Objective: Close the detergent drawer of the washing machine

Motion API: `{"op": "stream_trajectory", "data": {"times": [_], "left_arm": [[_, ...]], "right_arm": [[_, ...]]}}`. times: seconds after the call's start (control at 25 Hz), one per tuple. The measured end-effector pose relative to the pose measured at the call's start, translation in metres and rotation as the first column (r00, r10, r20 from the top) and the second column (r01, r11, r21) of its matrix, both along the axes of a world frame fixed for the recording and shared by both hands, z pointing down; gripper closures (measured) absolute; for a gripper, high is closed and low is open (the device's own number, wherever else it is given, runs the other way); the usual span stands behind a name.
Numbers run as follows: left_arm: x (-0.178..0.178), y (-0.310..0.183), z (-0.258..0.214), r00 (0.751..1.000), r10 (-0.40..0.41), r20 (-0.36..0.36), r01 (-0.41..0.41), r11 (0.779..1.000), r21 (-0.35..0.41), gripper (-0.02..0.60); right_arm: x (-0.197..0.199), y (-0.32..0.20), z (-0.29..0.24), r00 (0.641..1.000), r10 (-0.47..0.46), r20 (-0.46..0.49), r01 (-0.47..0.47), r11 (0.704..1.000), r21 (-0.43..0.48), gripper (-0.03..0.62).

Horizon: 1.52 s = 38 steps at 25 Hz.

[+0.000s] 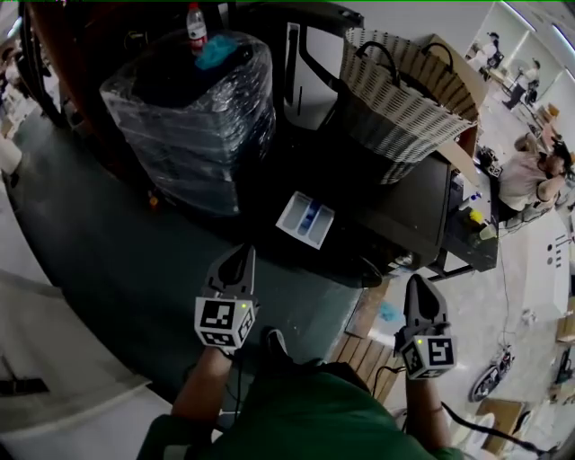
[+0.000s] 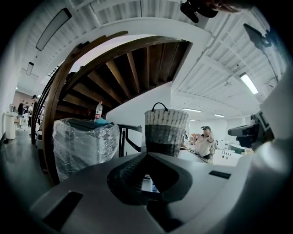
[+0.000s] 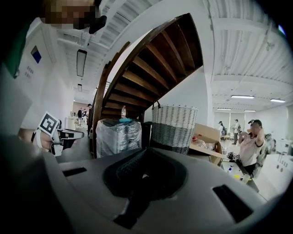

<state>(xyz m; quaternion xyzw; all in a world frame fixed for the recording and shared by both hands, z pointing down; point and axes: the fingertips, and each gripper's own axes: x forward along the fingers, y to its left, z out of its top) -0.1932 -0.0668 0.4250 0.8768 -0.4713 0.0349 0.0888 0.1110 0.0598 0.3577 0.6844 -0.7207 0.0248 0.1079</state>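
Note:
The washing machine (image 1: pixel 409 220) is dark and stands ahead of me. Its white detergent drawer (image 1: pixel 305 220), with a blue insert, is pulled out of the front at the left. My left gripper (image 1: pixel 240 256) is shut and empty; it points at the drawer from a short way in front, apart from it. In the left gripper view the drawer (image 2: pixel 149 184) shows through the hollow behind the closed jaws of the left gripper (image 2: pixel 146 155). My right gripper (image 1: pixel 420 286) is shut and empty too, held off the machine's right front corner. Its closed jaws fill the lower half of the right gripper (image 3: pixel 147 151) view.
A wicker basket (image 1: pixel 395 99) sits on the machine's top, with a cardboard box (image 1: pixel 458 67) behind it. A plastic-wrapped appliance (image 1: pixel 193 117) with a bottle (image 1: pixel 196 25) on it stands to the left. Wooden slats (image 1: pixel 364 355) lie by my feet. People stand at the far right.

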Motion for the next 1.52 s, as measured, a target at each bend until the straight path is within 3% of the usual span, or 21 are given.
{"op": "stream_trajectory", "data": {"times": [0.2,0.48,0.76,1.12,1.32,1.52], "left_arm": [[-0.004,-0.020,0.016,1.000,-0.011,0.009,0.011,0.999,-0.035,0.560],[0.020,-0.041,0.017,0.999,-0.026,0.042,0.028,0.999,-0.039,0.560],[0.029,-0.086,0.003,0.985,-0.135,0.105,0.138,0.990,-0.016,0.561],[0.079,-0.118,0.022,0.975,-0.174,0.140,0.184,0.981,-0.064,0.560],[0.087,-0.117,0.066,0.975,-0.130,0.182,0.158,0.976,-0.149,0.560],[0.088,-0.111,0.136,0.972,-0.054,0.229,0.118,0.954,-0.276,0.560]], "right_arm": [[-0.006,-0.027,0.013,1.000,-0.015,0.013,0.015,0.999,-0.042,0.572],[0.010,-0.071,0.028,0.996,-0.076,0.053,0.079,0.996,-0.049,0.572],[0.029,-0.143,0.039,0.980,-0.176,0.097,0.180,0.983,-0.026,0.572],[0.068,-0.212,0.058,0.952,-0.265,0.154,0.273,0.962,-0.031,0.572],[0.068,-0.230,0.076,0.945,-0.283,0.164,0.297,0.953,-0.066,0.572],[0.065,-0.240,0.096,0.955,-0.244,0.167,0.265,0.957,-0.120,0.572]]}}
